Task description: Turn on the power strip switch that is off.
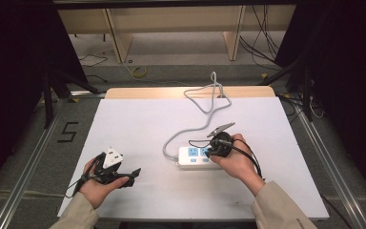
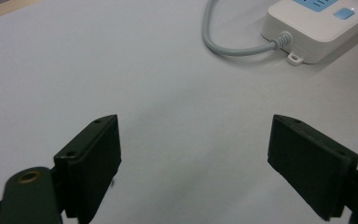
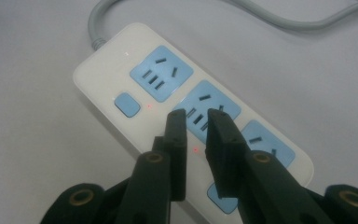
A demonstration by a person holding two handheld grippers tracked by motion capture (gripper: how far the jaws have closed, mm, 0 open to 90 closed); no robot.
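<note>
I see a big white surface point(image 1: 138, 124) first. On it, a little to the 3 o'clock side of the middle, lies the white power strip point(image 1: 198, 156). Its grey cord point(image 1: 205, 107) runs off toward 12 o'clock and loops near the far edge.

My right gripper point(image 1: 214, 148) is over the strip, near its 3 o'clock end. Its fingers point(image 3: 179, 140) are narrow, with only a thin gap, and they hold nothing. My left gripper point(image 1: 136, 172) rests at 8 o'clock on the surface, well apart from the strip. Its fingers point(image 2: 93, 158) are wide and hold nothing.

I think the step in hand is pressing a switch on the strip. The right fingers point down at the middle blue socket point(image 3: 209, 109), and a blue button point(image 3: 127, 104) sits just beside the first socket. Next I need to line the tips up with one button and push straight down, gently, so the strip does not slide.

The right gripper view shows the sockets, the button and small red lights up close. The high view is too far off for those. The left gripper view shows where the cord joins the strip's end point(image 2: 284, 39).
</note>
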